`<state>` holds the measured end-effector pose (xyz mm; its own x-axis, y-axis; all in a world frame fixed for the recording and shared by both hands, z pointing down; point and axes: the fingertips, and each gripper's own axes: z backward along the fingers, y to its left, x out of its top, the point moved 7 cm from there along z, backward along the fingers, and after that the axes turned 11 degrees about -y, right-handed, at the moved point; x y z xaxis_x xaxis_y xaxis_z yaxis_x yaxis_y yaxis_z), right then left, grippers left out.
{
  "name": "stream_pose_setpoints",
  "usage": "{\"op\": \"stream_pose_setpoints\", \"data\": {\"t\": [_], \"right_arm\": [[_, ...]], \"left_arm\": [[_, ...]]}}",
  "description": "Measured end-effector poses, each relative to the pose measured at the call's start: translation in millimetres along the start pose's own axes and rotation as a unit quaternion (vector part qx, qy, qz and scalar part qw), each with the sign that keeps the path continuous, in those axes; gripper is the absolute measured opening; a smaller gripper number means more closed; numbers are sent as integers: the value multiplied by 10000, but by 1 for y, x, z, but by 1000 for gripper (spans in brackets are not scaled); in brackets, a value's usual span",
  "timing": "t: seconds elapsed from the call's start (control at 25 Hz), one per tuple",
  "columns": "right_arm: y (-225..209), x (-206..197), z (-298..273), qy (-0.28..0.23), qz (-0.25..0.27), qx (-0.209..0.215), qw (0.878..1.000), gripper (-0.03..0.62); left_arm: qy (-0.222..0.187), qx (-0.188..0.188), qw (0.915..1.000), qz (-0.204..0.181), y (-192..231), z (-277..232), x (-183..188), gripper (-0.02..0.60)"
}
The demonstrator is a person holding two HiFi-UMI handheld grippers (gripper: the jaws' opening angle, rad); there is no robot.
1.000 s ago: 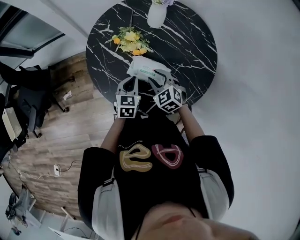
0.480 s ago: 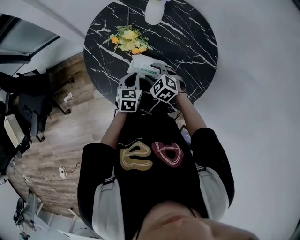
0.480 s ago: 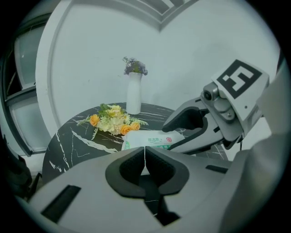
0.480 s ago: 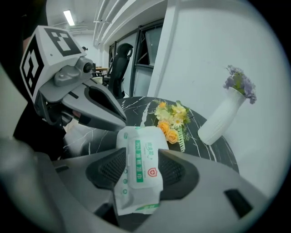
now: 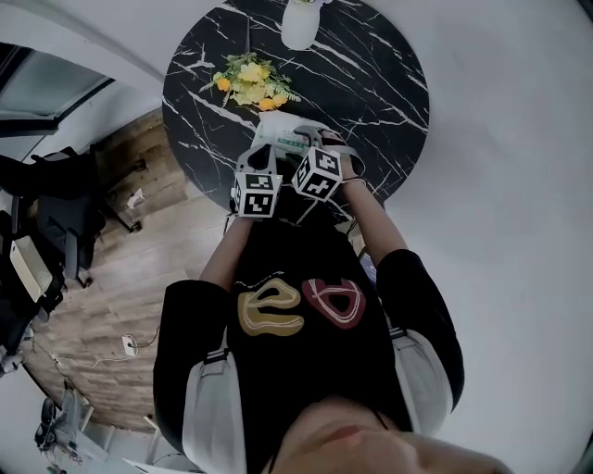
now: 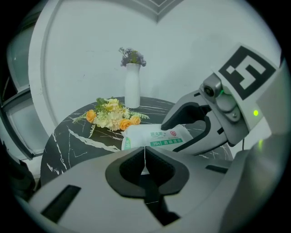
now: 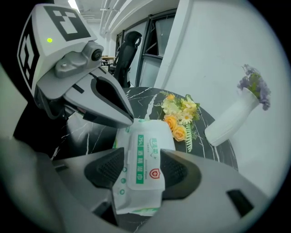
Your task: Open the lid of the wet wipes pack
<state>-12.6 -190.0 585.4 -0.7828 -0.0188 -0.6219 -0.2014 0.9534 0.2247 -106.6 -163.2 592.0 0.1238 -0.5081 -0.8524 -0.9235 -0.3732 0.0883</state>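
Note:
The wet wipes pack (image 5: 281,136), white with green print and a flat label lid, lies on the round black marble table (image 5: 371,83) near its front edge. My right gripper (image 5: 310,141) points steeply down over it. In the right gripper view its jaws are opening, and its ribbed pads (image 7: 105,170) stand on either side of the pack (image 7: 144,157) without visibly squeezing it. My left gripper (image 5: 263,155) is shut with nothing between the pads, its tip (image 7: 129,121) at the pack's far left corner. In the left gripper view the pack (image 6: 157,136) lies just beyond the shut jaws (image 6: 145,160).
A bunch of yellow and orange flowers (image 5: 248,81) lies on the table behind the pack, and a white vase (image 5: 298,26) stands at the far edge. Dark chairs (image 5: 56,204) stand on the wooden floor to the left.
Both grippers have moved forward and down toward the pack. The right gripper has tilted more steeply down.

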Motion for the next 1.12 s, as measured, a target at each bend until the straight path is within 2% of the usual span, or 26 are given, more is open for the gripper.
{"op": "stream_pose_setpoints", "data": {"t": [0.16, 0.44, 0.6, 1.12], "right_arm": [[-5, -3, -1, -43, -296, 127, 9995, 239], [-11, -4, -1, -110, -489, 295, 9983, 245], [-16, -6, -2, -153, -667, 425, 9967, 224], [-30, -6, -1, -208, -1190, 943, 9882, 218]], "left_arm": [[119, 5, 9999, -28, 0, -4, -3, 18], [234, -54, 9995, -184, -2, -8, -4, 20], [326, -106, 9989, -314, -4, -13, -6, 20], [464, -228, 9976, -465, -2, -18, -7, 18]]}}
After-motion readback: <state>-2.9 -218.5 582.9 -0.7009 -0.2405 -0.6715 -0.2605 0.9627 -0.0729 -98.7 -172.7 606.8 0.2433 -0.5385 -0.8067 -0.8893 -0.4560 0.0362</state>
